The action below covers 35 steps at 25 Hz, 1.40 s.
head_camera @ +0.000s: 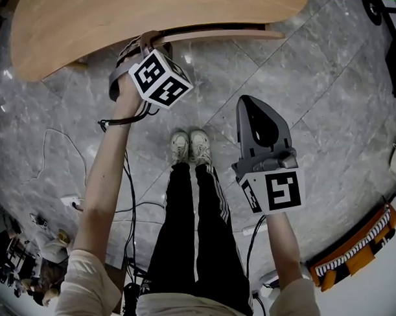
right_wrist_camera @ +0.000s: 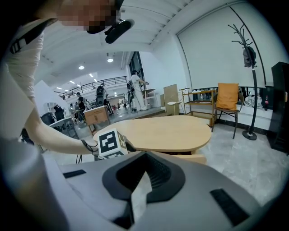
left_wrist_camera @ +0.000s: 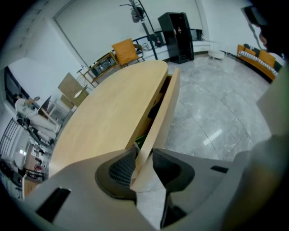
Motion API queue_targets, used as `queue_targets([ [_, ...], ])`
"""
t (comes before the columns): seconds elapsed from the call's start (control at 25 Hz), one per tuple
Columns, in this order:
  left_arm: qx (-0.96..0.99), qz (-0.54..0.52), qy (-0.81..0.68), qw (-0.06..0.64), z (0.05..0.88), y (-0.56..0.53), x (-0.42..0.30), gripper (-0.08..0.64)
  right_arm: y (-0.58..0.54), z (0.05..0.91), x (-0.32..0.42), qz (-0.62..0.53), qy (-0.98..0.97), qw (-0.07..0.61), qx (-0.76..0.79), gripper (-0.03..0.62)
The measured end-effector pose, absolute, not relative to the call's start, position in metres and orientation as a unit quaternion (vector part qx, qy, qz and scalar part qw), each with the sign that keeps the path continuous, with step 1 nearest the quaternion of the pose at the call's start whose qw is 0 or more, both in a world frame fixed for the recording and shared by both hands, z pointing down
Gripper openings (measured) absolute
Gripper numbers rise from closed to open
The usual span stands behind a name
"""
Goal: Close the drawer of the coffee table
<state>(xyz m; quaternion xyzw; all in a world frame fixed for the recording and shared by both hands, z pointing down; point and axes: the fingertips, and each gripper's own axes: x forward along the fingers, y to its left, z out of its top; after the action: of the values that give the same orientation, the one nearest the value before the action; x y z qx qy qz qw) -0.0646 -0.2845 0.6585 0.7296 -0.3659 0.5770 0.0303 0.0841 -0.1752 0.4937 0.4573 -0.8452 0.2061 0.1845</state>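
The light wooden coffee table point(head_camera: 125, 22) fills the top of the head view. Its drawer point(head_camera: 222, 35) sticks out a little from under the top. My left gripper point(head_camera: 150, 39) reaches down to the drawer's left end. In the left gripper view the jaws point(left_wrist_camera: 144, 155) stand open astride the end of the drawer front point(left_wrist_camera: 165, 108), with a green thing visible inside the drawer. My right gripper point(head_camera: 247, 101) hangs over the floor, apart from the table, shut and empty point(right_wrist_camera: 145, 155). The right gripper view shows the table point(right_wrist_camera: 167, 133) with the drawer point(right_wrist_camera: 189, 158) below it.
The person's legs and shoes point(head_camera: 190, 147) stand on the grey marble floor between the two grippers. Cables point(head_camera: 125, 203) trail on the floor at the left. An orange and black object point(head_camera: 357, 247) lies at the right. A black cabinet point(left_wrist_camera: 176, 36) and an orange chair point(left_wrist_camera: 125, 50) stand beyond the table.
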Motion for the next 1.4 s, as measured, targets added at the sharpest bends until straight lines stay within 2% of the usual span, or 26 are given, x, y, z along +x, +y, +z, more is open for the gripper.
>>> queue_targets([
  [0.16,0.726,0.480,-0.484,0.084,0.640,-0.280,-0.073,0.130,-0.175,0.495,0.082,0.213,-0.846,0.179,0.454,0.006],
  [0.24,0.726,0.385,-0.553,0.137,0.624,-0.273,-0.078,0.091,-0.175,0.496,0.080,0.220,-0.847,0.174,0.452,0.006],
  [0.32,0.725,0.294,-0.589,0.204,0.619,-0.265,-0.079,0.008,-0.175,0.498,0.077,0.226,-0.848,0.170,0.448,0.006],
  [0.4,0.712,0.240,-0.606,0.261,0.628,-0.258,-0.079,0.006,-0.173,0.500,0.074,0.228,-0.850,0.169,0.443,0.006],
  [0.48,0.702,0.216,-0.618,0.282,0.640,-0.256,-0.083,0.006,-0.172,0.501,0.069,0.228,-0.853,0.168,0.439,0.006],
  [0.76,0.689,0.104,-0.661,0.277,0.656,-0.259,-0.092,0.006,-0.168,0.515,0.064,0.237,-0.856,0.170,0.426,0.006],
  [1.24,0.735,0.155,-0.625,0.213,0.682,-0.270,-0.089,0.006,-0.185,0.531,0.046,0.225,-0.870,0.180,0.400,0.006],
  [1.4,0.736,0.161,-0.631,0.181,0.687,-0.275,-0.086,0.006,-0.200,0.521,0.036,0.220,-0.873,0.159,0.405,0.006],
])
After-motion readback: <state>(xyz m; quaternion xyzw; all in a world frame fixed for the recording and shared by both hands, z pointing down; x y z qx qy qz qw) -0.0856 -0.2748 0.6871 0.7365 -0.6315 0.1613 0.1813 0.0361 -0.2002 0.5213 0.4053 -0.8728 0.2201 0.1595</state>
